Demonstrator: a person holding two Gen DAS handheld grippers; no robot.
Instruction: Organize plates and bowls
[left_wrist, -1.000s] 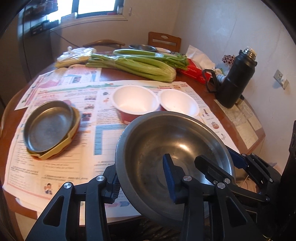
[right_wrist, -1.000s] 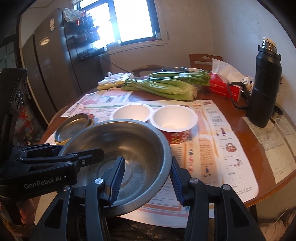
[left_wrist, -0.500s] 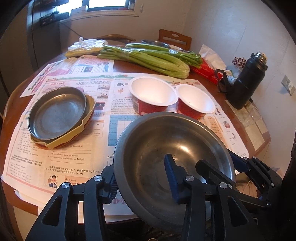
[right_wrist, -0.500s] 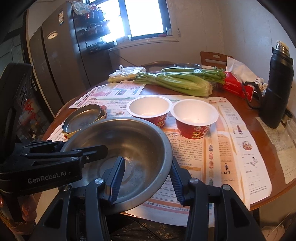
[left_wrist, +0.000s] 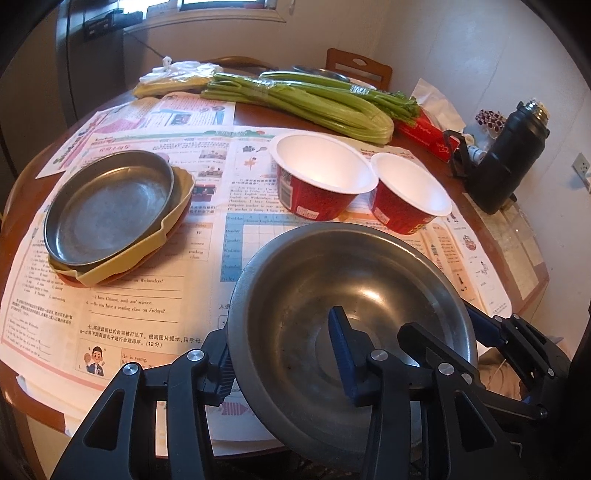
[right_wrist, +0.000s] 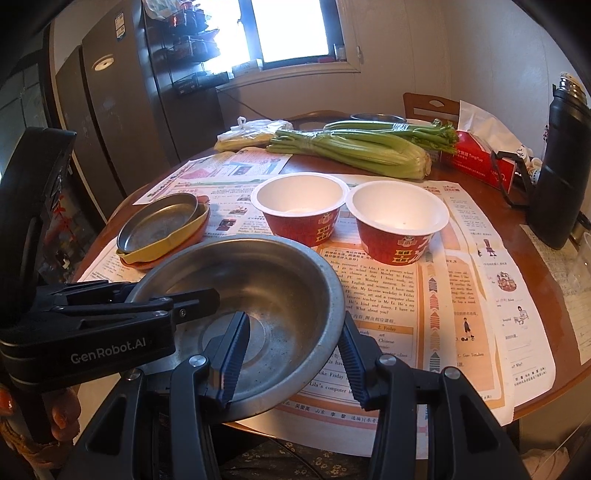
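Observation:
A large steel bowl (left_wrist: 343, 310) (right_wrist: 255, 299) is held above the table's near edge by both grippers. My left gripper (left_wrist: 284, 354) is shut on its left rim, one finger inside and one outside. My right gripper (right_wrist: 291, 354) is shut on its right rim the same way. Two red paper bowls with white insides (left_wrist: 321, 173) (left_wrist: 406, 192) stand side by side mid-table; they also show in the right wrist view (right_wrist: 301, 206) (right_wrist: 397, 218). A steel plate (left_wrist: 110, 206) (right_wrist: 159, 221) rests on a yellow plate (left_wrist: 155, 243) at the left.
Newspapers (left_wrist: 140, 295) cover the round wooden table (right_wrist: 546, 280). Celery bunches (left_wrist: 306, 103) and a bag lie at the back. A red tissue box (right_wrist: 480, 158) and a black thermos (right_wrist: 561, 166) stand at the right. A chair (left_wrist: 358, 70) is behind the table.
Both grippers have carried the steel bowl upward and slightly toward the table; the table objects appear lower and closer in both views. The grips have not changed.

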